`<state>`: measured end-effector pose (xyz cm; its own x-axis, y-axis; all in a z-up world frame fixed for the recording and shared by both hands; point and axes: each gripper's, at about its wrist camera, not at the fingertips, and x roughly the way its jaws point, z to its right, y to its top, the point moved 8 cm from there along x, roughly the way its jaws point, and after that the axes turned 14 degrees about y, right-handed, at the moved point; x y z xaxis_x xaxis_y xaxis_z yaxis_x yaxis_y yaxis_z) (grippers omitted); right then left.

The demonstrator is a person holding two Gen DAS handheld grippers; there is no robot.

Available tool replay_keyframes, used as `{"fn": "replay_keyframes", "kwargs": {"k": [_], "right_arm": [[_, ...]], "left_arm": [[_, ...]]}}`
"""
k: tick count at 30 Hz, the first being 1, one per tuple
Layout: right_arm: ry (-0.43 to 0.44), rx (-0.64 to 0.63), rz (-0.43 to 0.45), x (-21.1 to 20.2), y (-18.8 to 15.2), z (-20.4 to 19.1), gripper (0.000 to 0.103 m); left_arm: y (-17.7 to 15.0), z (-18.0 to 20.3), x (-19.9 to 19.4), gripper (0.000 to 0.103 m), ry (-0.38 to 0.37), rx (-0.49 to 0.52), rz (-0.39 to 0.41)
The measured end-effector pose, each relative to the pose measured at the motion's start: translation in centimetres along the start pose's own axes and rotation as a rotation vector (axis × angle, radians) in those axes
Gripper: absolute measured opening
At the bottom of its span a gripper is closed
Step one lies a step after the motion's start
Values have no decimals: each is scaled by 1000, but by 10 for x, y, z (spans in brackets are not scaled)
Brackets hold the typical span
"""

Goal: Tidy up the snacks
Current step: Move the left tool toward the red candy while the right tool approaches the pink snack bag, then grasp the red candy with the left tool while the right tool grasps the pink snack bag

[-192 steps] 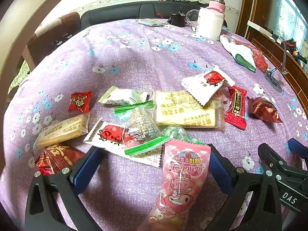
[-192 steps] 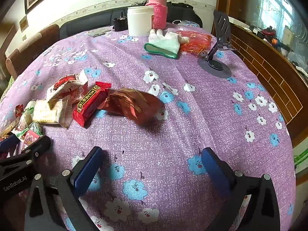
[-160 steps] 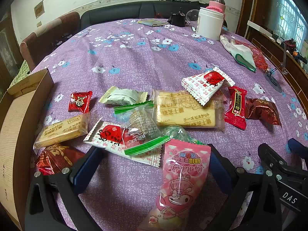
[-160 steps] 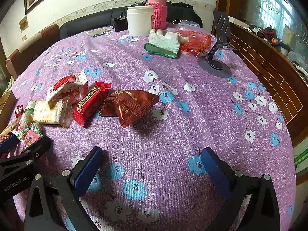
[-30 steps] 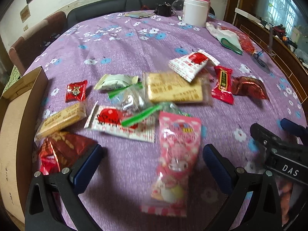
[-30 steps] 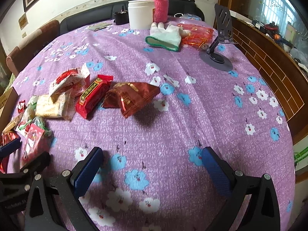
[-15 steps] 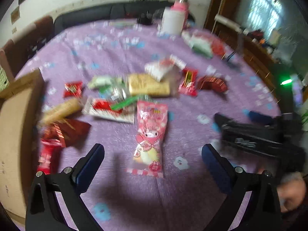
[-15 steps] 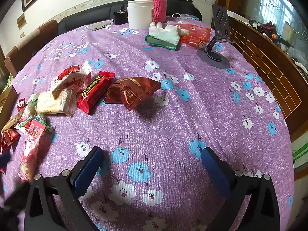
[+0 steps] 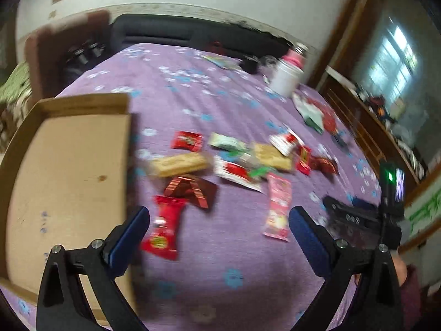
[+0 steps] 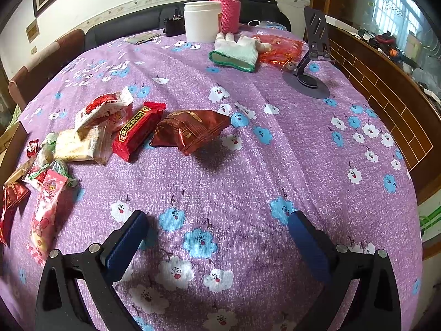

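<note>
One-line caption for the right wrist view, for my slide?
Open right gripper hovers over floral tablecloth; snack packets lie scattered beyond.

Both grippers hang above the table with their fingers spread wide and nothing between them. The left gripper (image 9: 217, 230) points forward and downward, its blue-padded fingers (image 9: 129, 235) far apart; its view is blurred. To its right, lower and a little ahead, the right gripper (image 9: 355, 222) shows as a dark body, with part of a hand (image 9: 401, 271) behind it. The right gripper (image 10: 217, 238) is likewise agape, blue pads (image 10: 306, 241) facing each other.
</note>
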<state>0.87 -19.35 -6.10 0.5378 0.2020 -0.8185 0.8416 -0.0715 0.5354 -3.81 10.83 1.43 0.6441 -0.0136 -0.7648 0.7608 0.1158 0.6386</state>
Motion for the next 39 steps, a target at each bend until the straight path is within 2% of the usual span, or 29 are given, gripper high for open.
{"fn": "replay_keyframes", "kwargs": {"k": [4,9,10,11,12,13,14,18,20,22,24,27,33,39], "right_arm": [[4,3,15,-13,-4,-6,100],[186,-86,94,-42,3,-67,100],[230,-97,90,-42,4,-80,100],[286,-104,74,-38,4,-95,100],[322,-106,58,-33,3,-105,99],[346,-107,42,-26,1,-114,95],[358,-108,26,-19,1,-122,92],[381,-113,-35,9,-3,-147,74],[369,-131,-34,17,-3,-154,71],[354,-168,-34,20,-3,-160,50],[341,-183,-24,22,-3,-161,37],[354,-162,0,21,-4,-157,34],[377,-126,24,16,-1,-149,33],[405,-107,22,15,0,-147,33]], "left_arm": [[4,-27,-2,99,28,-37,11],[5,-32,-2,97,8,-48,22],[5,-32,-1,88,9,-50,21],[5,-29,3,74,-2,-49,4],[4,-28,5,66,-14,-47,-9],[2,-24,9,54,-39,-44,-39],[1,-23,11,51,-48,-45,-54],[4,-29,13,51,-44,-62,-67],[5,-31,14,51,-33,-47,-68],[5,-31,18,51,-15,-17,-74],[4,-26,22,51,12,32,-76],[2,-15,28,51,49,117,-68],[-9,-11,49,55,156,232,-98],[-20,-8,57,55,186,308,-105]]}}
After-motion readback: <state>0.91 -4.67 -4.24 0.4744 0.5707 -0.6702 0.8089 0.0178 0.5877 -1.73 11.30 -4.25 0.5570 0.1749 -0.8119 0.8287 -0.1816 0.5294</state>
